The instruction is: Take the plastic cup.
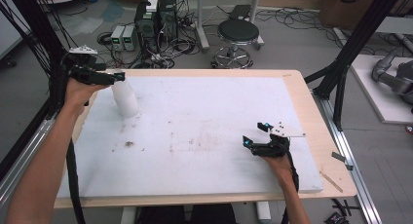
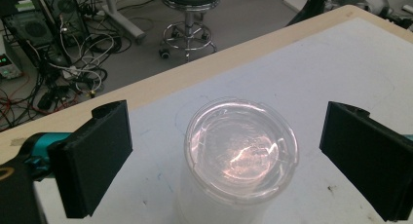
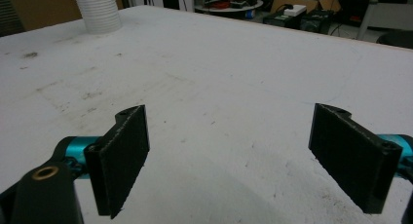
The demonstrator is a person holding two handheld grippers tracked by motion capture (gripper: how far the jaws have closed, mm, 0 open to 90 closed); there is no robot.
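Observation:
A stack of white plastic cups (image 1: 124, 97) stands upright at the far left of the white tabletop (image 1: 195, 136). My left gripper (image 1: 114, 78) hovers just above the stack, open. In the left gripper view its two black jaws stand wide apart on either side of the stack's round top (image 2: 241, 148), clear of it. My right gripper (image 1: 256, 134) rests low over the table's right side, open, with only bare table between its jaws in the right gripper view (image 3: 229, 156). The cup stack (image 3: 97, 9) shows far off at the top left there.
The white top carries brown smudges (image 1: 129, 144) near the left middle. A wooden border (image 1: 311, 112) rims the table. Beyond the far edge are a black stool (image 1: 237, 34), electronic boxes (image 1: 156, 19) and cables on the floor. Black frame posts (image 1: 350, 48) stand at both sides.

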